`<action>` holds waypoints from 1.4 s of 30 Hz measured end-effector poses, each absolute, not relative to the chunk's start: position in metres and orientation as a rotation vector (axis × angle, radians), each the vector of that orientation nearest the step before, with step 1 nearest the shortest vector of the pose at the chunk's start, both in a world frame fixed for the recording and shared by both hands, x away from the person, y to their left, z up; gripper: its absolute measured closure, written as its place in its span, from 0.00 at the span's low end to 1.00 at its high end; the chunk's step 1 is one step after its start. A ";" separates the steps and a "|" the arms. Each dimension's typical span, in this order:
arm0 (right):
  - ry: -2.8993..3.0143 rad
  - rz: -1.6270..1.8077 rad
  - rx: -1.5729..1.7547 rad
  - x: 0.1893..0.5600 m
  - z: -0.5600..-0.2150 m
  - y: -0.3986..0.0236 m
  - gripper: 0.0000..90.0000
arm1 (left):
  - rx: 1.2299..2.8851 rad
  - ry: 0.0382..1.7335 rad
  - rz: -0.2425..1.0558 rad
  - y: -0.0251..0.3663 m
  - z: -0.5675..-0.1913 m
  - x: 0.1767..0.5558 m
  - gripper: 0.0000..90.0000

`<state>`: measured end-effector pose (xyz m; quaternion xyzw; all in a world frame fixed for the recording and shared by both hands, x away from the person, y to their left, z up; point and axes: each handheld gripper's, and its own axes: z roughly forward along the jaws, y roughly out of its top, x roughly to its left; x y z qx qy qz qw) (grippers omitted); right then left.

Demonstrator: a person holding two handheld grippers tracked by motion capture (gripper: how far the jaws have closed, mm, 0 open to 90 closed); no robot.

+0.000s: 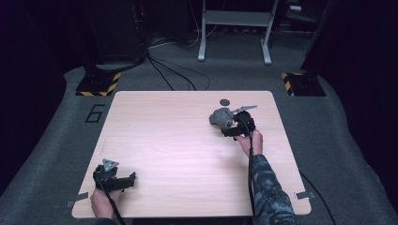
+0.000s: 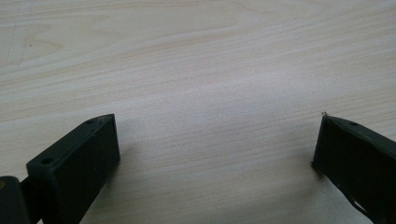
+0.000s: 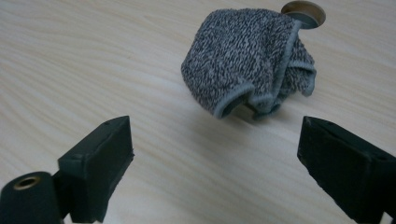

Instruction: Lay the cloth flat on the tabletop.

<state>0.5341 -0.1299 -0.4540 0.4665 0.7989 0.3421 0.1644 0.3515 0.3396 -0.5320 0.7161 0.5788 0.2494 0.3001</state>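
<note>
A crumpled grey speckled cloth lies on the right half of the wooden table. In the right gripper view the cloth sits bunched up a short way ahead of the jaws, apart from them. My right gripper is right beside the cloth on its near side, and in its own view the right gripper is open, with bare wood between the jaws. My left gripper rests at the table's front left corner; the left gripper is open over bare wood.
A round hole with a rim is set into the tabletop just behind the cloth, seen as a dark disc from above. Cables and a grey frame's legs stand on the floor beyond the table's far edge.
</note>
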 end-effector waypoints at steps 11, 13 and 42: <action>2.249 0.913 1.384 0.569 -0.457 -0.117 0.21 | 1.901 1.536 0.663 0.340 -0.532 0.351 0.00; 2.248 0.897 1.389 0.574 -0.456 -0.115 0.22 | 1.903 1.536 0.668 0.339 -0.532 0.351 0.00; 2.258 0.803 1.468 0.593 -0.478 -0.096 0.77 | 1.906 1.535 0.673 0.339 -0.532 0.351 0.00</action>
